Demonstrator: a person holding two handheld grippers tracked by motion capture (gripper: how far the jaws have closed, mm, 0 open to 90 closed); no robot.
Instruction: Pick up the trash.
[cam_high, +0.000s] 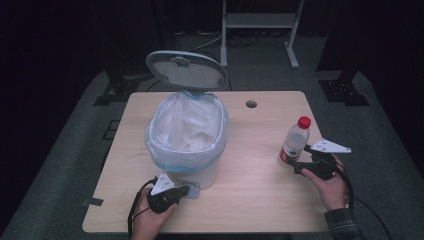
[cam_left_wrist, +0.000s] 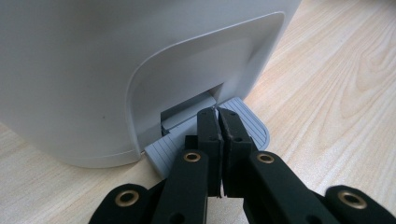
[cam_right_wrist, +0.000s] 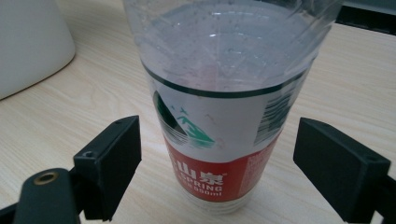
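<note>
White plastic pedal bin (cam_high: 192, 150), lid up and lined with a clear bag, stands near the table's (cam_high: 260, 200) front-left edge, where the left gripper (cam_left_wrist: 218, 112), jaws pressed together, bears on its grey foot pedal (cam_left_wrist: 243, 123). Toward the right edge, the right gripper (cam_right_wrist: 217, 154) has its jaws spread either side of an upright red-capped water bottle (cam_high: 295, 140), clear of its label.
</note>
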